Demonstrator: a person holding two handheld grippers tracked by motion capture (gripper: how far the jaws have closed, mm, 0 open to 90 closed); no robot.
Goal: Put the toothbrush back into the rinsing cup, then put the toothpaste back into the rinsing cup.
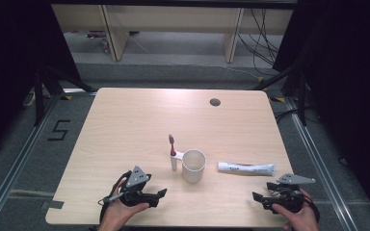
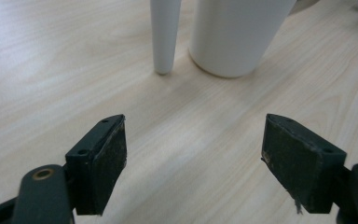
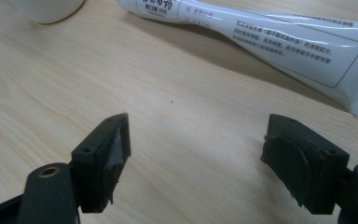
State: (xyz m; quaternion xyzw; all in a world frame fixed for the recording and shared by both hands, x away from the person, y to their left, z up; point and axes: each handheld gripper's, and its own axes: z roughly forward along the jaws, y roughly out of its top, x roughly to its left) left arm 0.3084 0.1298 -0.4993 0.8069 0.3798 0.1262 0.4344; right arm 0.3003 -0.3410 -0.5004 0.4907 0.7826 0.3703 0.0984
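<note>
Pale wood-grain table (image 1: 139,115) is carrying everything, and the white cup (image 1: 193,165) standing a little nearer than its middle is serving as the landmark.

Nearest the person, the left tongs (image 1: 160,195) are resting low over the table, to the near left of the cup, held in the left hand (image 1: 120,209). Their jaws are standing wide apart with nothing between them; in the left gripper view only bare wood is lying between the two dark pads (image 2: 114,154), and the cup (image 2: 235,32) is rising just ahead.

To the near right of the cup, the right tongs (image 1: 261,192) are sitting in the right hand (image 1: 298,216). These jaws are gaping wide as well, gripping nothing, with bare table between them in the right gripper view.

Farther out, a white toothpaste tube (image 1: 246,168) is lying flat just right of the cup, close to it but apart; in the right gripper view the tube (image 3: 270,39) is stretching across beyond the open jaws.

Just left of the cup, a toothbrush (image 1: 173,153) is standing upright, its dark red head on top, its white handle (image 2: 164,32) close beside the cup.

Beyond the cup, near the table's far edge, a small dark round hole (image 1: 215,102) is showing.
</note>
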